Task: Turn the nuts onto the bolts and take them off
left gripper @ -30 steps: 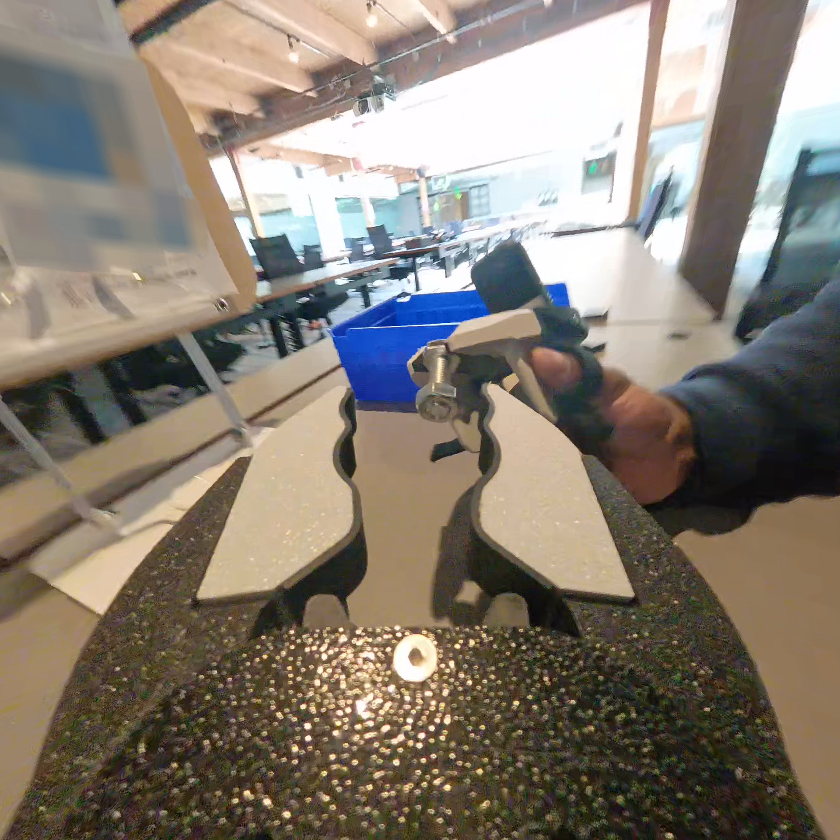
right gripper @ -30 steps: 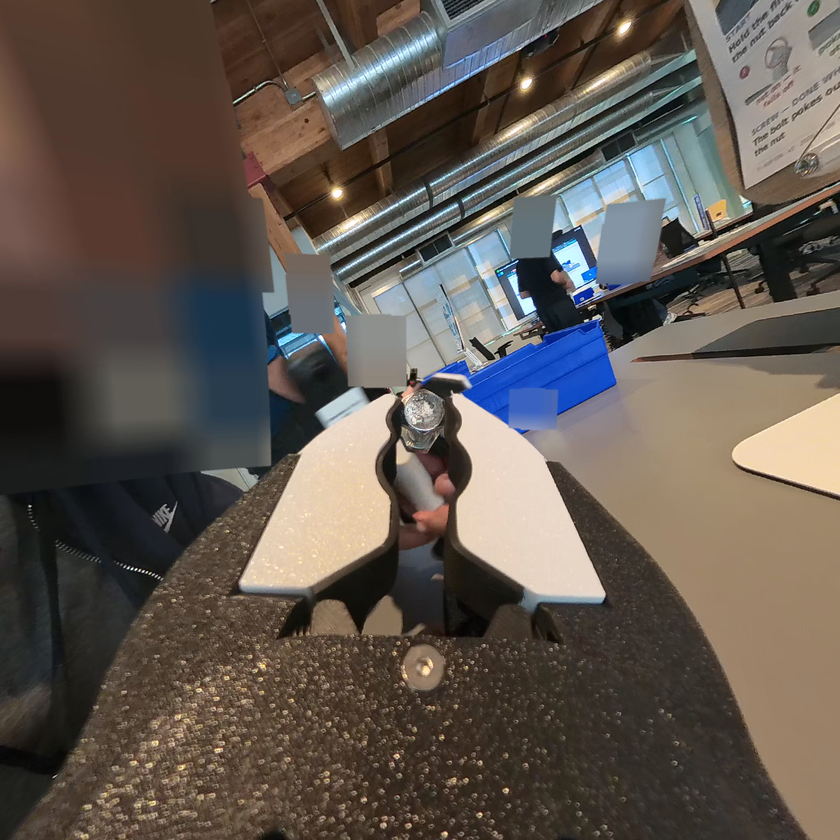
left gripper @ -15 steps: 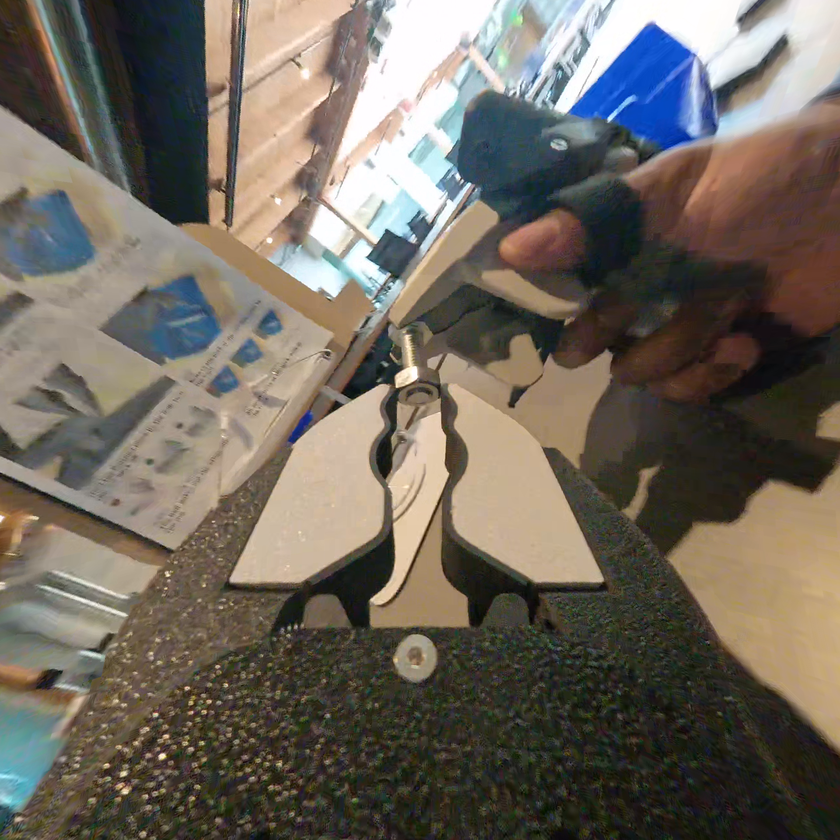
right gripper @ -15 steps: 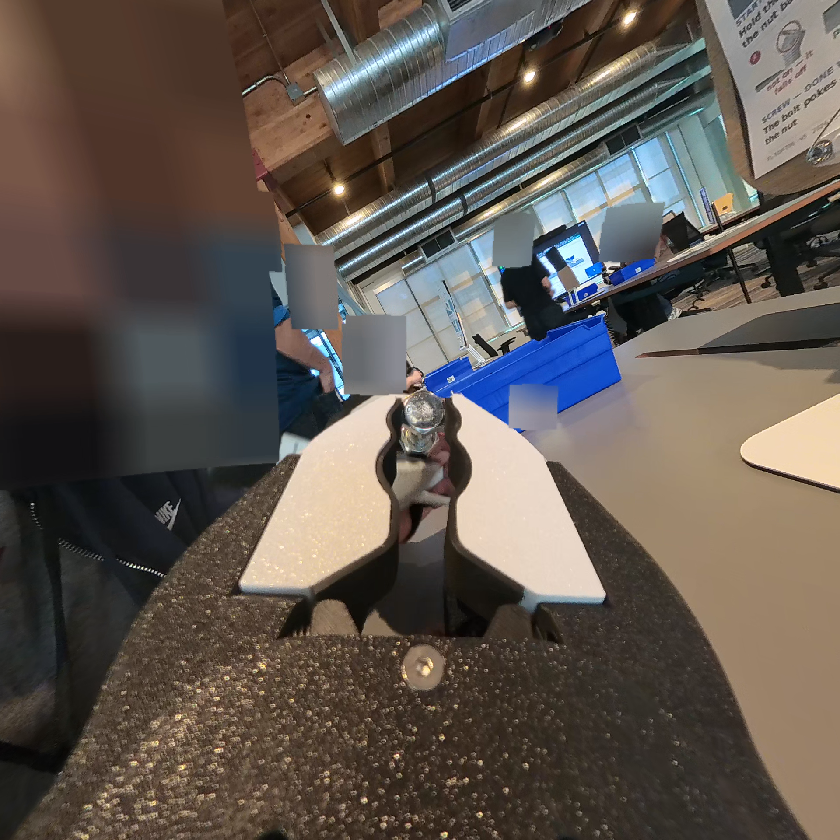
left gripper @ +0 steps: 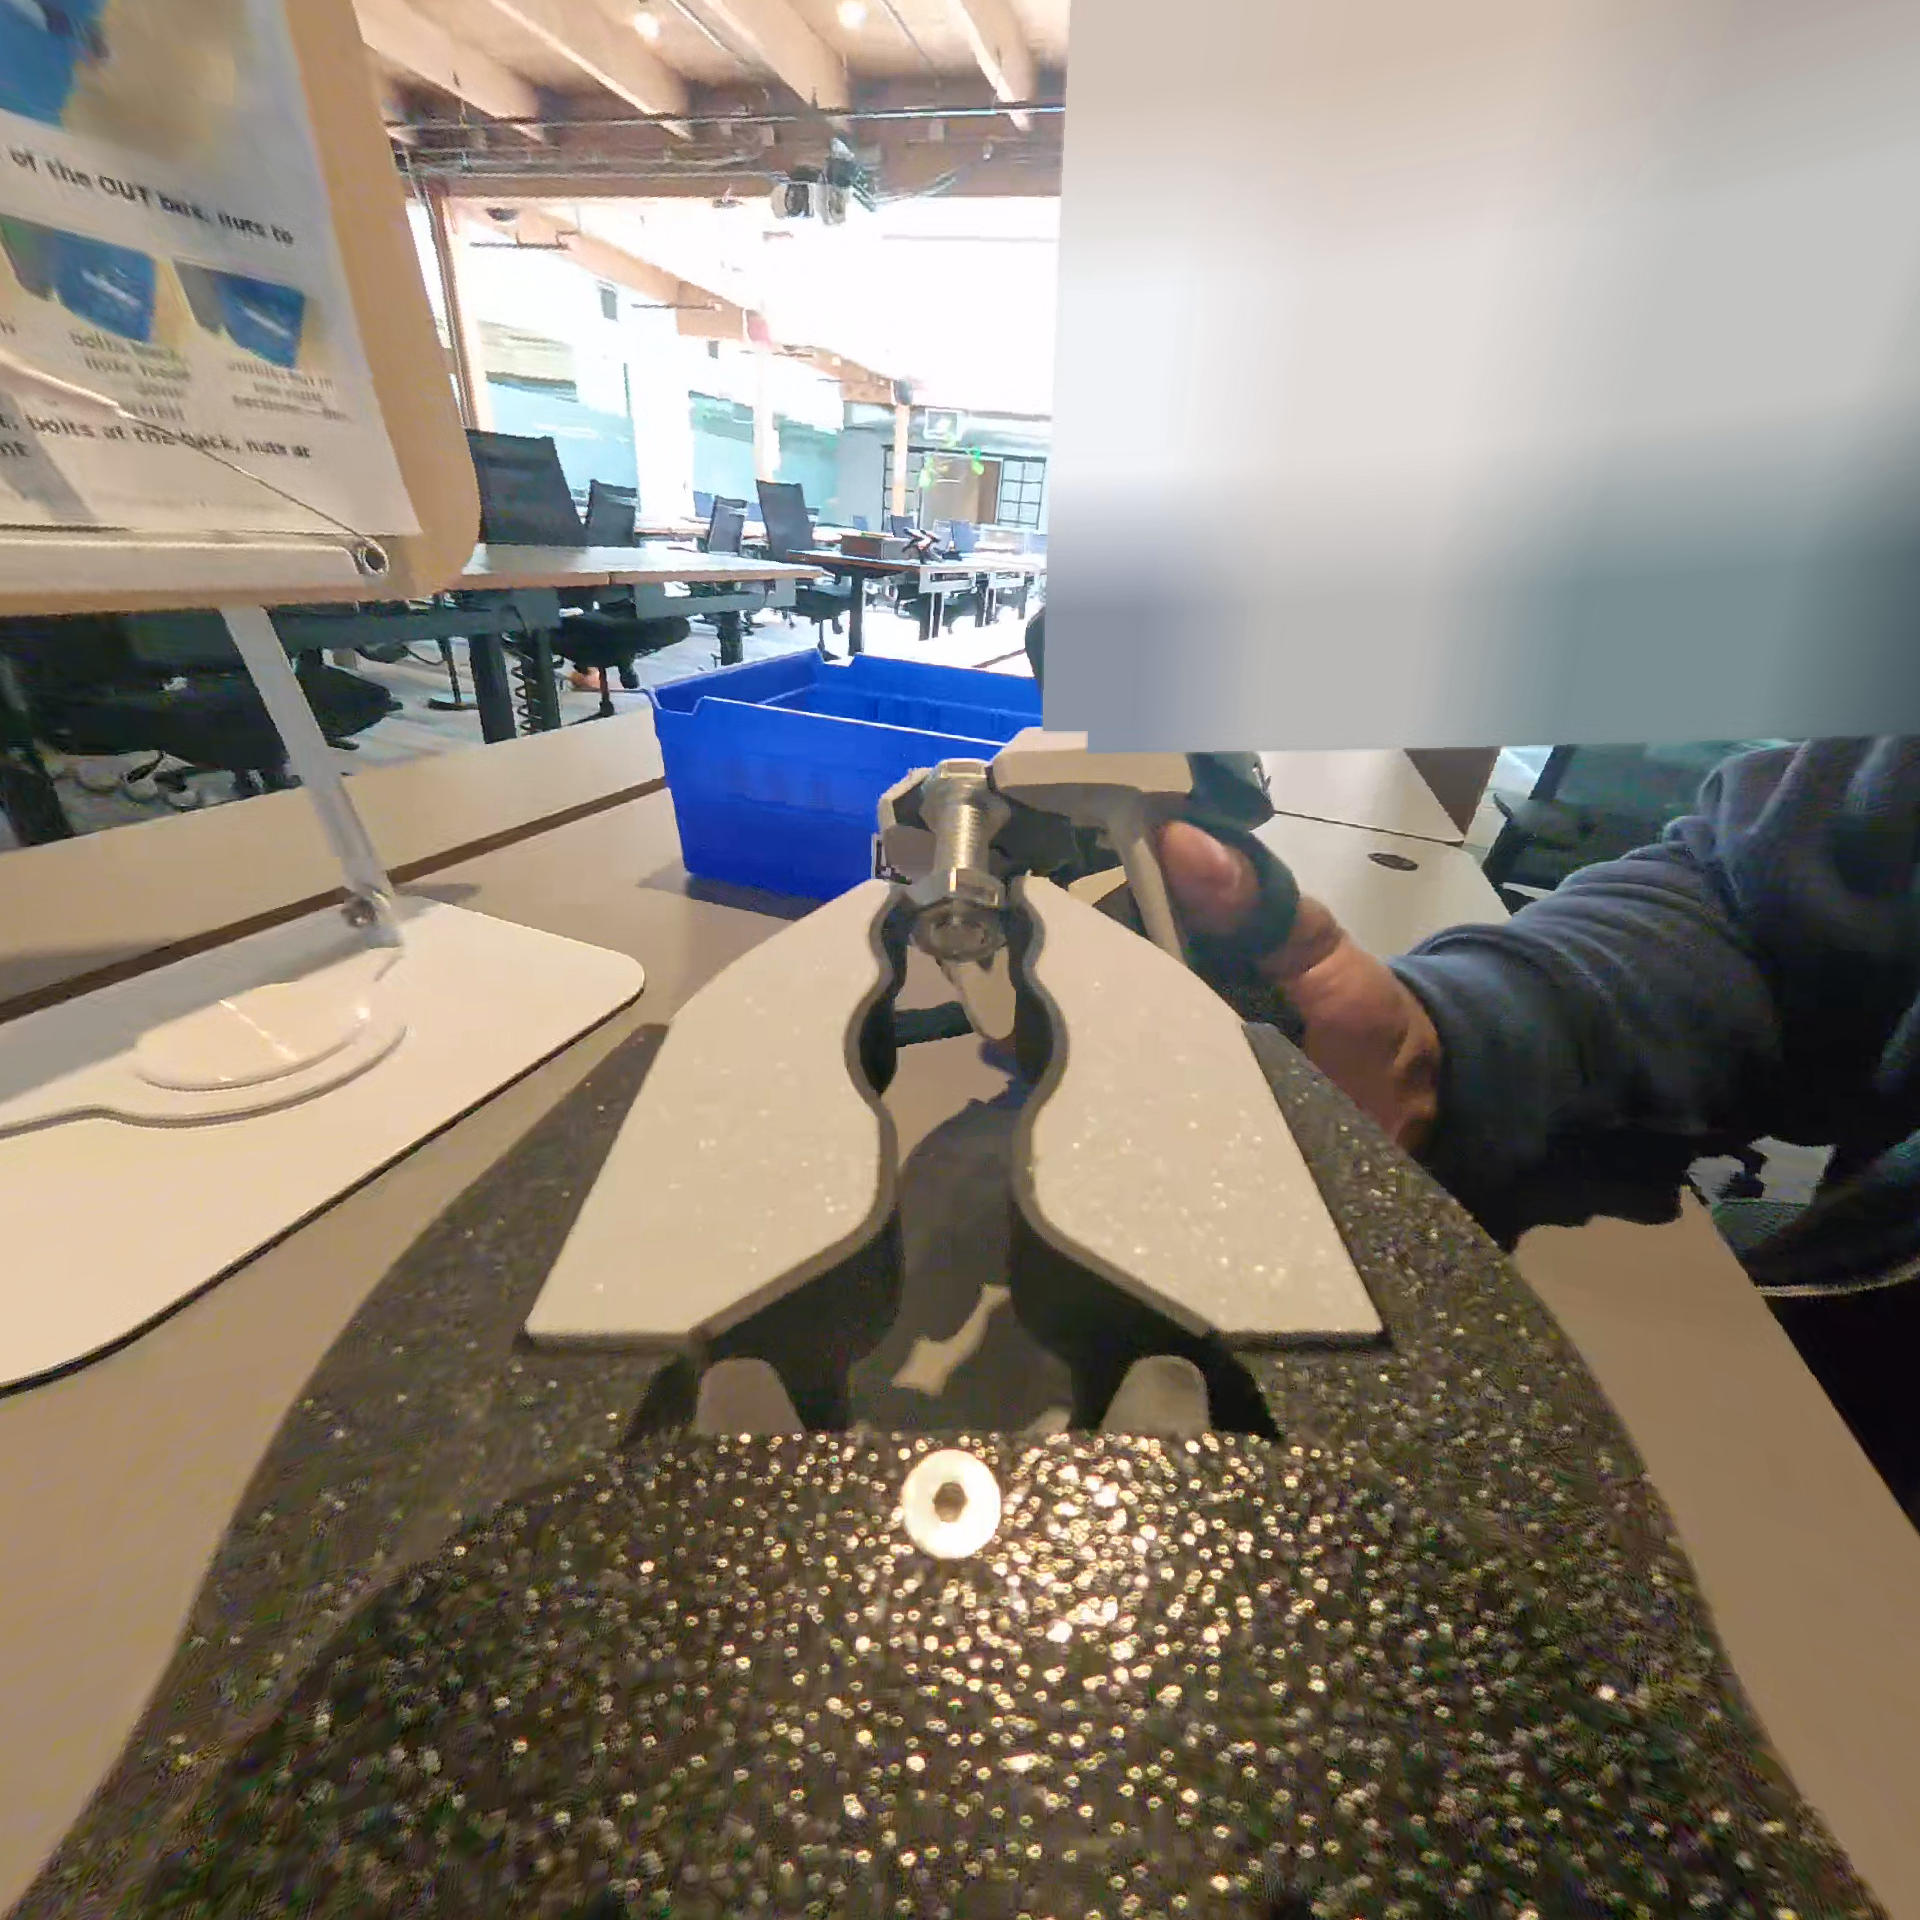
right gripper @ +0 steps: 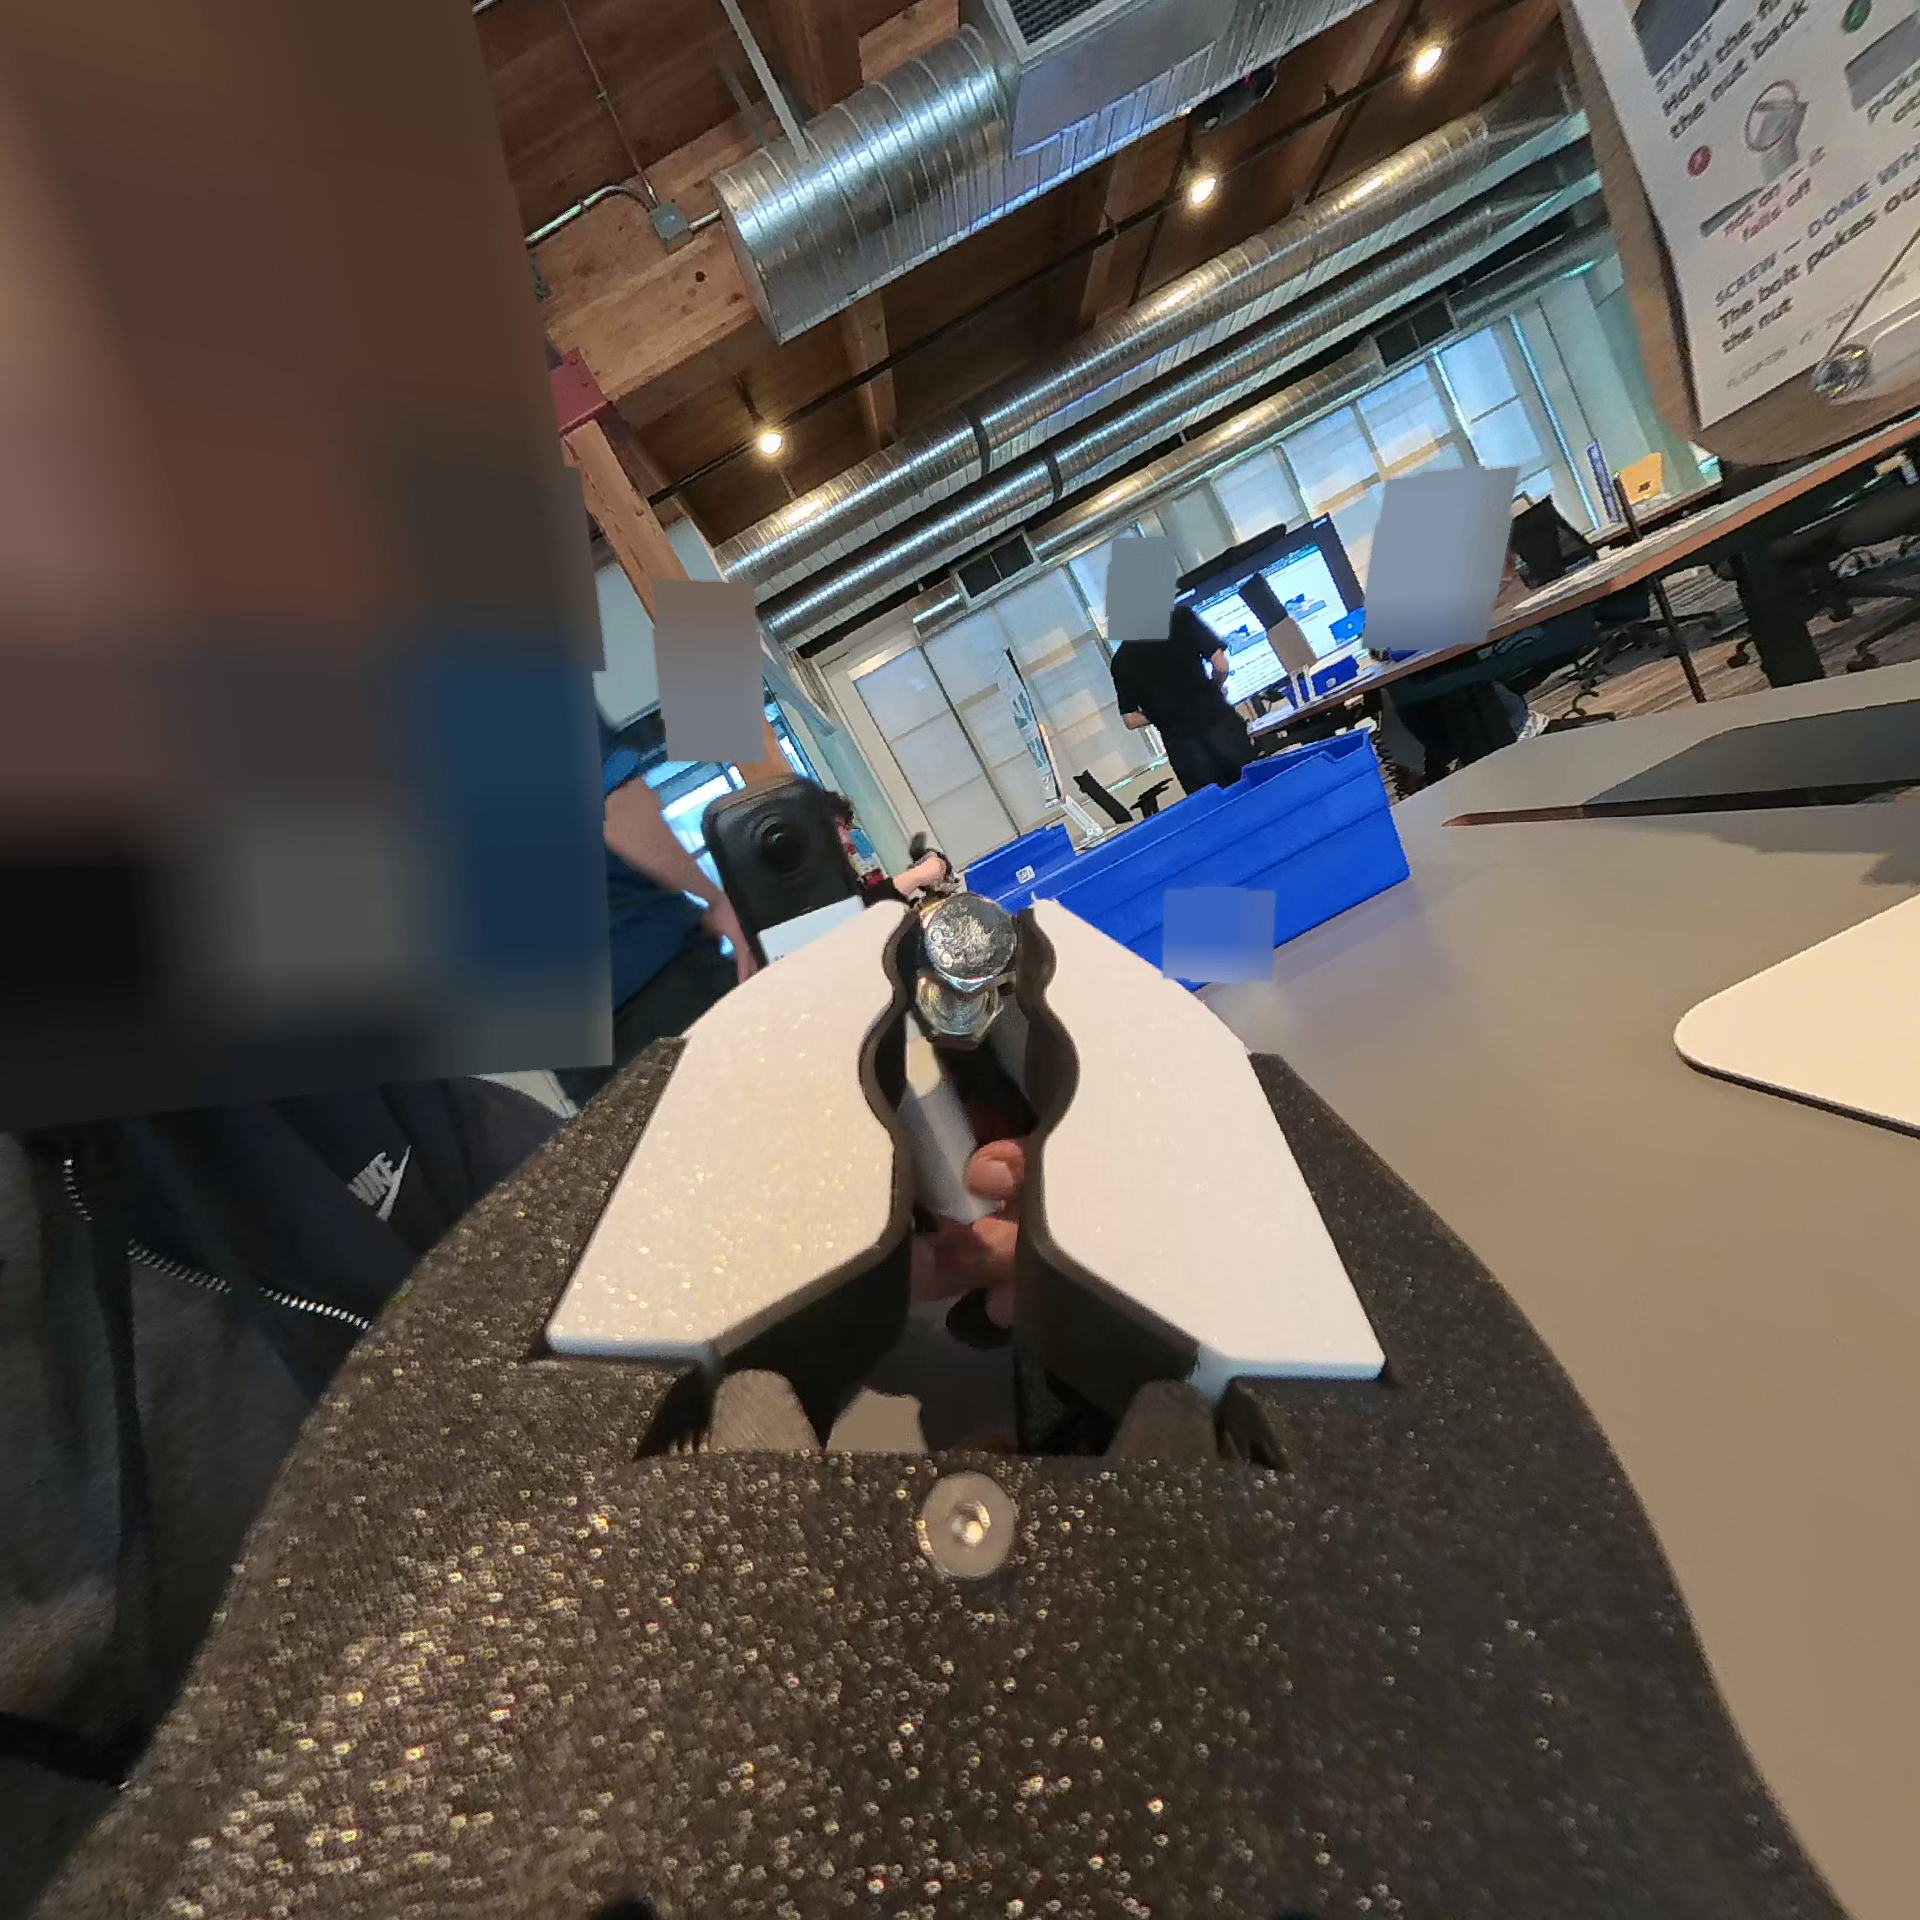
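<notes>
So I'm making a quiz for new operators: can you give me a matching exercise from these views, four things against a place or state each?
Things:
1. nut
2. bolt
3. blue bin
4. white stand base

Places or states:
A. on the table, behind the two tools
B. flat on the table, left of the left tool
C. gripped at the left tool's tips
D. head held in the right tool

Pairs: 1-C, 2-D, 3-A, 4-B

bolt head hidden (behind jaws), sign cropped
</notes>
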Demonstrator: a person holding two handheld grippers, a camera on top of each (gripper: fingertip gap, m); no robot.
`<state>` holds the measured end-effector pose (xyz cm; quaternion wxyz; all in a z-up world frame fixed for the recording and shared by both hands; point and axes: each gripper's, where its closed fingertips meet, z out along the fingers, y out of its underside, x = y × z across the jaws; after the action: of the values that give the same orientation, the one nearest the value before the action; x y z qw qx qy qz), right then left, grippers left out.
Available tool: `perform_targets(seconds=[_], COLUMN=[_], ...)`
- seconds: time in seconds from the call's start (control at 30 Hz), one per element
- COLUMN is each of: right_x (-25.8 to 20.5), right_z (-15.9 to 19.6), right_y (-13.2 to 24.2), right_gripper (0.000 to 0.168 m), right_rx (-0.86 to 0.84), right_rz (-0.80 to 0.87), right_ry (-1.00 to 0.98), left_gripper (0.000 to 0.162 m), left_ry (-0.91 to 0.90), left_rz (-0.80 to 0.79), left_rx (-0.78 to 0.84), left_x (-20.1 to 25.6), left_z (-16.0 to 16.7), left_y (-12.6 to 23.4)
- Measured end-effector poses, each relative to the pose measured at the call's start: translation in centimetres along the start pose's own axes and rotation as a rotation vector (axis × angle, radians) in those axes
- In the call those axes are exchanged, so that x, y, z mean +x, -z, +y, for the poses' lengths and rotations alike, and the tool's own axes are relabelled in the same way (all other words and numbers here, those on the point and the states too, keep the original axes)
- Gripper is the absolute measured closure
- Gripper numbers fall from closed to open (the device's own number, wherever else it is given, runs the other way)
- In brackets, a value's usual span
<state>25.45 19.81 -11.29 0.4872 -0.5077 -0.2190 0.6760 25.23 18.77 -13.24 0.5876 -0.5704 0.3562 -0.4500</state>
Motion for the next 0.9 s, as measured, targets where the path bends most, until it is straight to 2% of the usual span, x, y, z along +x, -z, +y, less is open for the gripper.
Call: perform_targets(seconds=[0.07,0.1,0.23,0.27,0.3,0.37,0.47,0.6,0.67,0.73,0.83,0.87,0.9], right_x=[0.0,0.0,-0.1,-0.2,-0.2,-0.2,-0.1,0.0,0.0,-0.1,-0.1,-0.1,-0.1], right_z=[0.0,0.1,0.4,0.4,0.4,0.3,-0.2,-0.5,-0.5,-0.4,-0.3,-0.2,-0.1], right_y=[0.0,-0.1,-0.2,-0.3,-0.3,-0.3,0.0,0.2,0.2,0.2,0.1,0.0,0.0], right_gripper=[0.152,0.152,0.152,0.152,0.152,0.152,0.152,0.152,0.152,0.152,0.152,0.152,0.151], right_rx=[-0.002,-0.005,-0.012,-0.011,-0.011,-0.005,0.016,0.027,0.024,0.022,0.016,0.012,0.009], right_rz=[-0.002,-0.002,-0.006,-0.008,-0.009,-0.010,-0.007,0.000,0.000,-0.001,-0.003,-0.004,-0.004], right_ry=[-0.002,-0.002,-0.011,-0.013,-0.013,-0.013,-0.015,-0.013,-0.010,-0.009,-0.012,-0.011,-0.010], left_gripper=[0.145,0.145,0.144,0.144,0.144,0.132,0.114,0.116,0.117,0.117,0.119,0.127,0.144], left_ry=[-0.086,-0.202,-0.944,-1.084,-1.147,-1.055,-0.726,-0.213,-0.030,0.079,0.139,0.120,0.076], left_rz=[-0.029,-0.065,-0.277,-0.316,-0.327,-0.304,-0.202,-0.058,-0.012,0.017,0.050,0.053,0.051], left_rx=[-0.008,-0.022,-0.136,-0.159,-0.167,-0.147,-0.079,0.019,0.037,0.034,0.023,0.010,-0.009], left_x=[-0.1,-0.2,-0.7,-0.7,-0.6,-0.6,-0.6,-0.5,-0.6,-0.7,-0.4,-0.2,0.0], left_z=[0.0,0.0,-0.3,-0.4,-0.4,-0.3,-0.5,-1.1,-1.0,-0.5,-0.2,0.0,0.2], left_y=[0.0,0.1,0.6,0.6,0.6,0.6,0.7,0.6,0.5,0.4,0.1,0.0,0.0])
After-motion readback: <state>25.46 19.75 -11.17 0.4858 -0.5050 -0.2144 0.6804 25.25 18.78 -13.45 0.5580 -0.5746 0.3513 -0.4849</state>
